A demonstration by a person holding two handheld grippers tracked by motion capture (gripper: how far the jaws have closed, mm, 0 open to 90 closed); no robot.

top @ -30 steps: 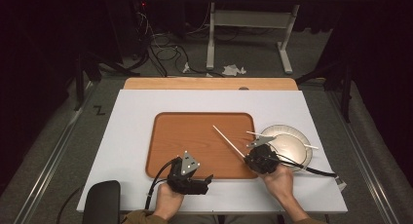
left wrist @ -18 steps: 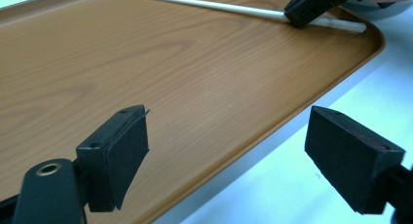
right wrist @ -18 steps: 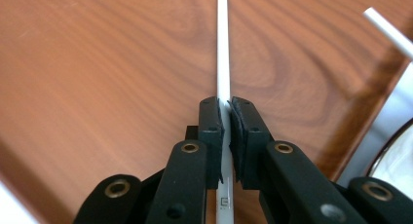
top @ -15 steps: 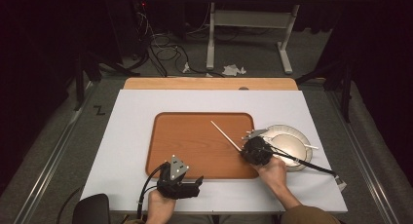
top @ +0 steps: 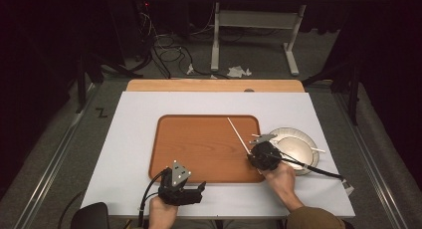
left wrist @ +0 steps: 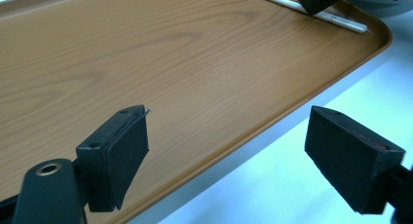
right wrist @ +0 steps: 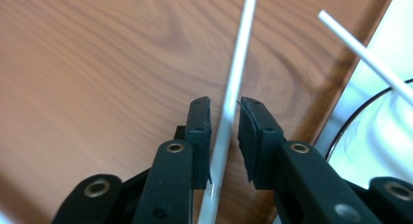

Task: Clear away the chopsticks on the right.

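Plate (top: 298,147) with second stick (top: 313,149) beside tray (top: 199,149); nothing between

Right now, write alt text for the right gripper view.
The right gripper has just been opening its two black jaws around a thin white stick that lies between them over a wooden tray. A second white stick and a bowl's rim sit at right.

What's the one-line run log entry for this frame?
right claw: just opening, thin white plastic stick between pads, on brown wooden tray | left claw: open, empty, at tray's near edge | second stick on round white plate
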